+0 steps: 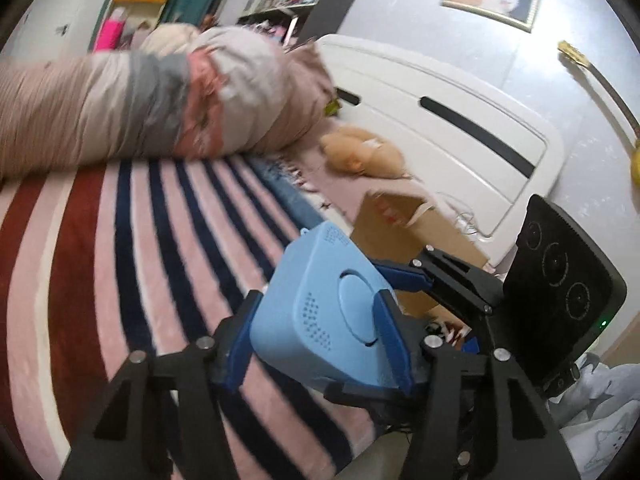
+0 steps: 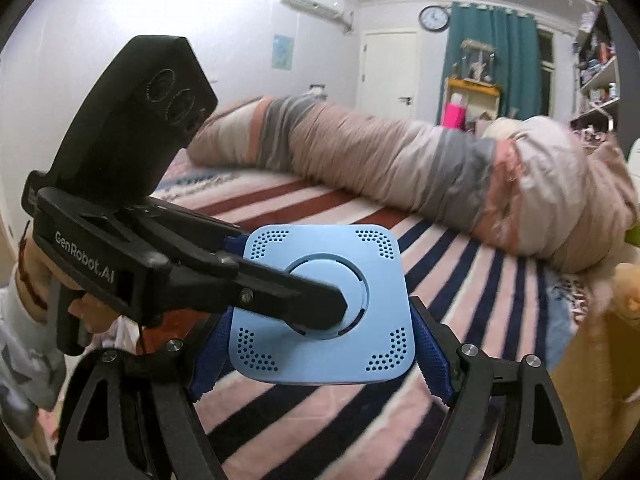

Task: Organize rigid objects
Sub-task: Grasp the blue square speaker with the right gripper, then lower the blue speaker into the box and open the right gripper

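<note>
A light-blue square plastic box (image 1: 328, 316) with perforated corners and a round centre disc is held above the striped bed. In the left wrist view my left gripper (image 1: 320, 344) has its blue pads on both sides of the box. In the right wrist view the box (image 2: 344, 264) sits between my right gripper's blue pads (image 2: 432, 352), and my right gripper (image 2: 320, 344) holds its edges. The left gripper reaches in from the left, with one black finger lying across the box top. The right gripper's black body also shows in the left wrist view.
A striped blanket (image 1: 120, 248) covers the bed. A rolled quilt (image 2: 400, 160) lies along its far side. A brown cardboard box (image 1: 404, 232) and a doll (image 1: 364, 156) lie near the white headboard (image 1: 460, 120). Shelves and a teal curtain (image 2: 492, 48) stand behind.
</note>
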